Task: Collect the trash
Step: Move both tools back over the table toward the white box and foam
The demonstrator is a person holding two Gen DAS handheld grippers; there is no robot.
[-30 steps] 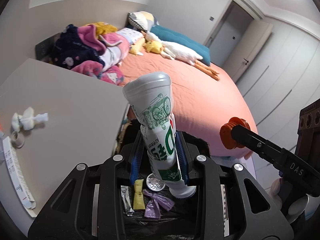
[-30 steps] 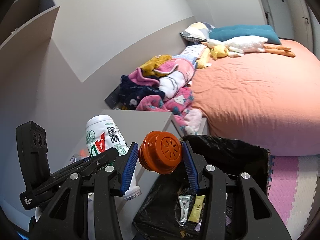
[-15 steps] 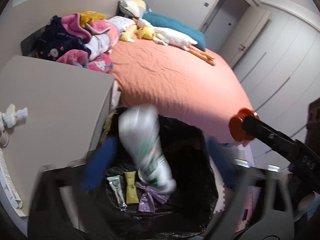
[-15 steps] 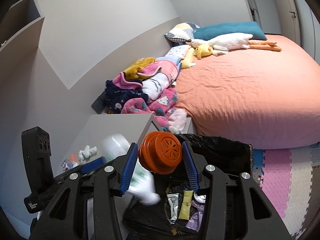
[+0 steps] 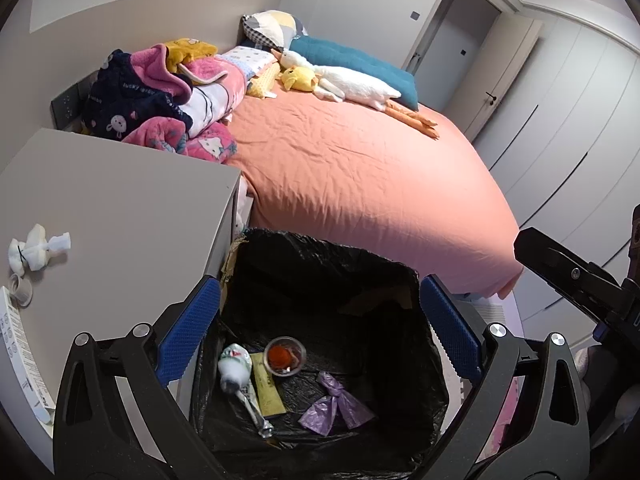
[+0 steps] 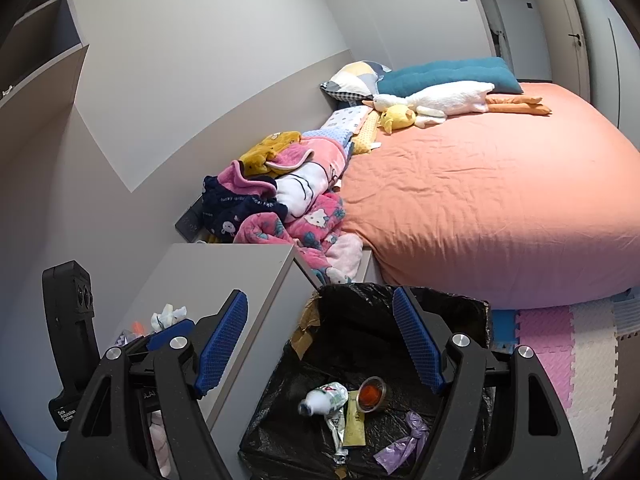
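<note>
- Left tool [image 5: 320, 332]: blue pads spread wide, empty, above black-lined bin [image 5: 400, 276].
- Right tool [image 6: 320, 344]: equally wide, empty.
- Bin floor: white bottle [image 5: 234, 366], orange cap [image 5: 285, 356], yellow sachet [image 5: 269, 390], purple wrapper [image 5: 336, 402].
- Grey worktop [image 5: 120, 208] edge touches bin; crumpled white tissue [image 5: 36, 250] lies there.

Black bin liner [image 5: 404, 280], purple wrapper [image 5: 336, 402] (crumpled), orange cap [image 5: 280, 356].
</note>
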